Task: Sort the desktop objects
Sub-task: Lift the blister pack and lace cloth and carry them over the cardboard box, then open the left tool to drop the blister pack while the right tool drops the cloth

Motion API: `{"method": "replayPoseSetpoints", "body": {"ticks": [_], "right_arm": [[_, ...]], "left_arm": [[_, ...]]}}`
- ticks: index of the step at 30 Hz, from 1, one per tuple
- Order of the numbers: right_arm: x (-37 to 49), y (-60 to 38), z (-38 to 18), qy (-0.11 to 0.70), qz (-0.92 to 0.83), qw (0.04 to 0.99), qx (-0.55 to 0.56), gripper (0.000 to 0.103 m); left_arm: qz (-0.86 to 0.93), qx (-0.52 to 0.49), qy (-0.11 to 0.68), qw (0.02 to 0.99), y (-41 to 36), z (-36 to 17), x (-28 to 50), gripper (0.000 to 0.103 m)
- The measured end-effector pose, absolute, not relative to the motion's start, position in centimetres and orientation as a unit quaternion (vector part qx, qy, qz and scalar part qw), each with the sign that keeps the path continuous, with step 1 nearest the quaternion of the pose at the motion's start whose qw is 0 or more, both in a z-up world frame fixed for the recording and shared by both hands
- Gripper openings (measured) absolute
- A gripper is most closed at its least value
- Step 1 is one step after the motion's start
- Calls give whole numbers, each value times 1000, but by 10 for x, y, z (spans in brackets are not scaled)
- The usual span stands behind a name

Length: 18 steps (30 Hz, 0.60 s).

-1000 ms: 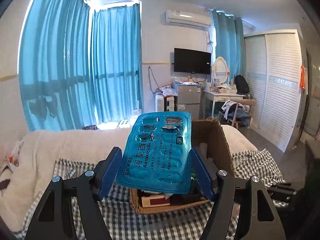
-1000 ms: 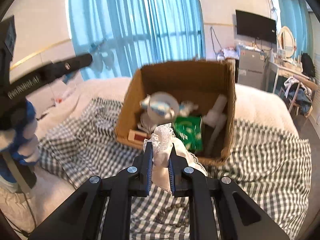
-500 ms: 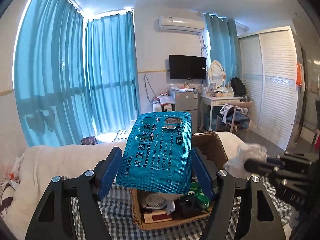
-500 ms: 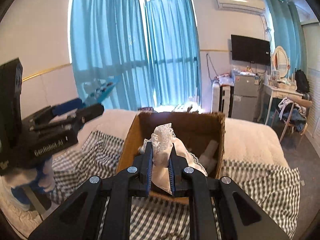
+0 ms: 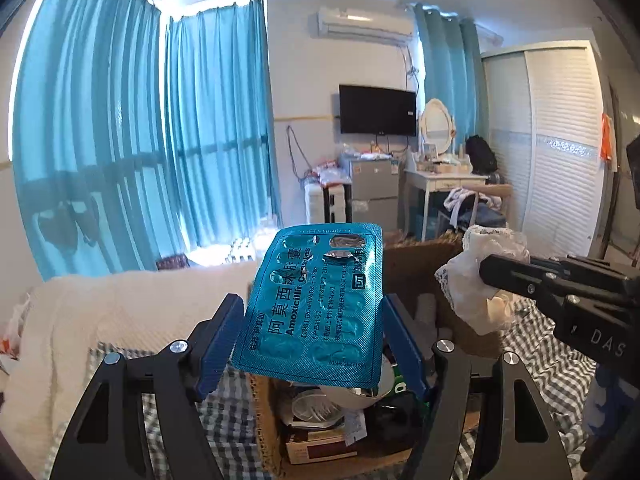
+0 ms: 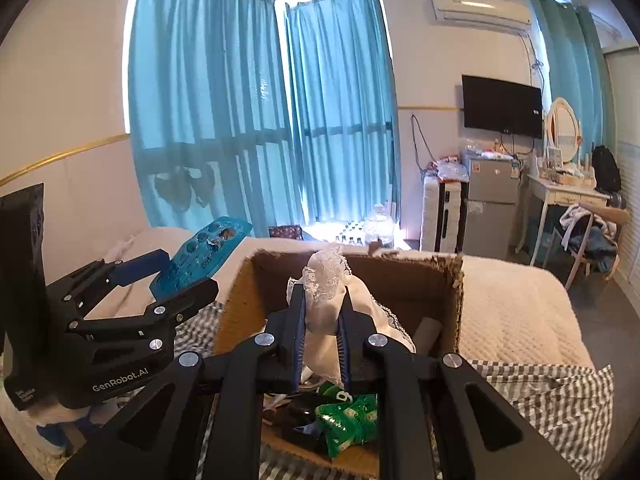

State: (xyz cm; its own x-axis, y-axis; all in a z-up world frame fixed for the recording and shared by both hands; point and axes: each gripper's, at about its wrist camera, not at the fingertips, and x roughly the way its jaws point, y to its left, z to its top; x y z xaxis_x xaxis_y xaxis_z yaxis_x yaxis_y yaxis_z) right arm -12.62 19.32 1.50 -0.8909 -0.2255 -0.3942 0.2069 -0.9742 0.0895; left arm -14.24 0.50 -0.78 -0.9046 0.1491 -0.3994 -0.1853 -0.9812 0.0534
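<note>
Both tools have risen above the cardboard box (image 6: 448, 280): left tool (image 5: 316, 344) clamps the blister pack (image 5: 316, 304), right tool (image 6: 322, 320) pinches the lace cloth (image 6: 326, 280).

The teal blister pack (image 5: 316, 308) at the centre of the left wrist view carries a line of large Chinese characters, below it the word "Amoxicillin" followed by a word partly creased away, and smaller print too fine to read. At the right edge of that view, the black body of the right gripper (image 5: 486, 270) shows the letters "DAS". At lower left of the right wrist view, the left gripper (image 6: 176, 276) bears "GenRobot.AI" in white on its black housing.
</note>
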Motion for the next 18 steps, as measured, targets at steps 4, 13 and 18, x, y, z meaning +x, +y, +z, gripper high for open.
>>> {"method": "replayPoseSetpoints", "body": {"ticks": [4,13,18], "right_arm": [[-149,203,-10,-28,-968,101,229,13],[-202,215,-62,-38,-957,88,274,13],[-225,213,-87,-26,-950,74,304,16]], "left_arm": [[969,-223,39,99,11,-29,-163,72],[955,-273,35,110,27,-85,-213,72],[951,-290,52,99,35,-109,-228,74]]}}
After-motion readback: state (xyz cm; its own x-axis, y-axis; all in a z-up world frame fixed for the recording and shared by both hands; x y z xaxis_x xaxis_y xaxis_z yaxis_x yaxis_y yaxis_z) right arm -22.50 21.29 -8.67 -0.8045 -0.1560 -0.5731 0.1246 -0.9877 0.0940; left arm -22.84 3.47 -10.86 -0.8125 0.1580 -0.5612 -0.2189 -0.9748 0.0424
